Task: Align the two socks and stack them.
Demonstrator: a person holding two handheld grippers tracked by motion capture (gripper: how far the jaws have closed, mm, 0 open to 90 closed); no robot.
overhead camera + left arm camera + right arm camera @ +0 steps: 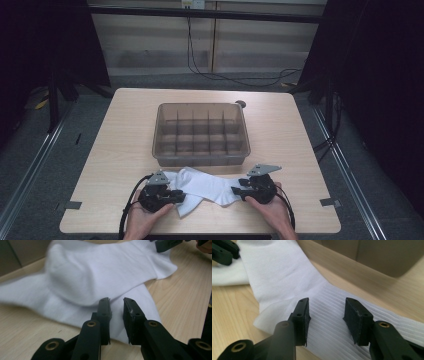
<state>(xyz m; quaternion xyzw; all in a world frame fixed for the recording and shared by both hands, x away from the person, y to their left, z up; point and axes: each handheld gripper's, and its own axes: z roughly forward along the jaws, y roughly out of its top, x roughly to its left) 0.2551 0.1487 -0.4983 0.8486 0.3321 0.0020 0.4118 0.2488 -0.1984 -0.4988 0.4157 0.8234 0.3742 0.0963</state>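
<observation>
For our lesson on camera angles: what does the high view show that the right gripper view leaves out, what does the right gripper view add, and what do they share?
High view alone: the whole table, the grid of compartments inside the clear box, both of the person's hands, and the right gripper from above. Right gripper view alone: the fine ribbing of the sock's cuff and the open gap between its own jaws, with ribbed cloth below them. Shared: the white socks, the wooden tabletop, the box's wall and the left gripper.
</observation>
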